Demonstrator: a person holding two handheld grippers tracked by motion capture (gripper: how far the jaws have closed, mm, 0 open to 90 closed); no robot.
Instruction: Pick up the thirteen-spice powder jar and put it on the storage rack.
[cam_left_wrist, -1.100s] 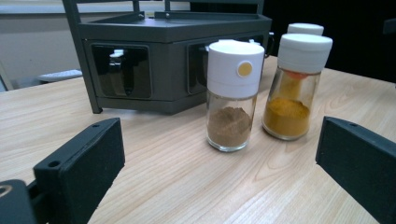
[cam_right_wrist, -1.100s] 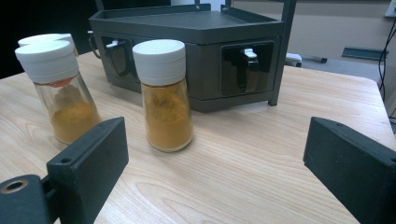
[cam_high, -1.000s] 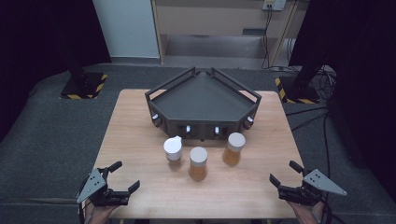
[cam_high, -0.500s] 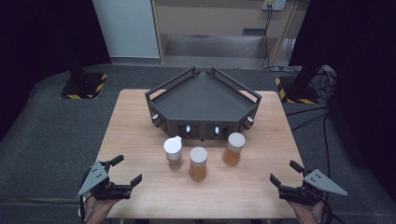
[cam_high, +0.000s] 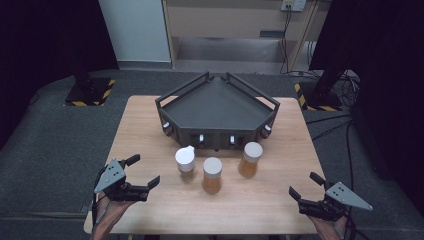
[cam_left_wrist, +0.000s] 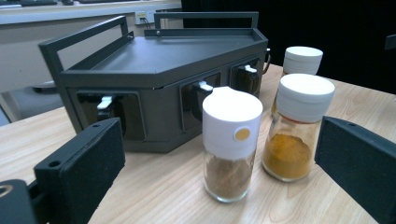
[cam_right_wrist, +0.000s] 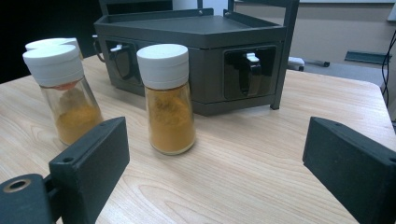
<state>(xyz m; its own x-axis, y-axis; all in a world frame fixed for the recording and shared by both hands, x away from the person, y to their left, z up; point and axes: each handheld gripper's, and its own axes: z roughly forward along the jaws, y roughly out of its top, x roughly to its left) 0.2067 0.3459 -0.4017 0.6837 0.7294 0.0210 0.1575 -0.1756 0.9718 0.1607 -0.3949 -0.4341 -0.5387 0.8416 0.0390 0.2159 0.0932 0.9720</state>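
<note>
We see three small glass spice jars with white lids standing in a row on the light wooden table (cam_high: 150, 120). The left jar with the flat-sided white cap and brown powder (cam_high: 185, 161) is nearest to our left hand-held gripper (cam_high: 141, 171). The middle jar with orange-yellow powder (cam_high: 212, 175) stands just beside it, a bit closer to us. The right jar with orange powder (cam_high: 250, 159) stands near the middle one, apart from it.

Behind the jars sits a big dark grey metal rack with rails and little hooks on its front (cam_high: 218, 107). It is close behind the jars, so there is not much room at the back.

Our left hand-held gripper hangs over the table's near left edge with its jaws wide apart, holding nothing. Our right hand-held gripper (cam_high: 307, 189) is at the near right corner, jaws also wide apart and holding nothing. Bare table lies between each gripper and the jars.
</note>
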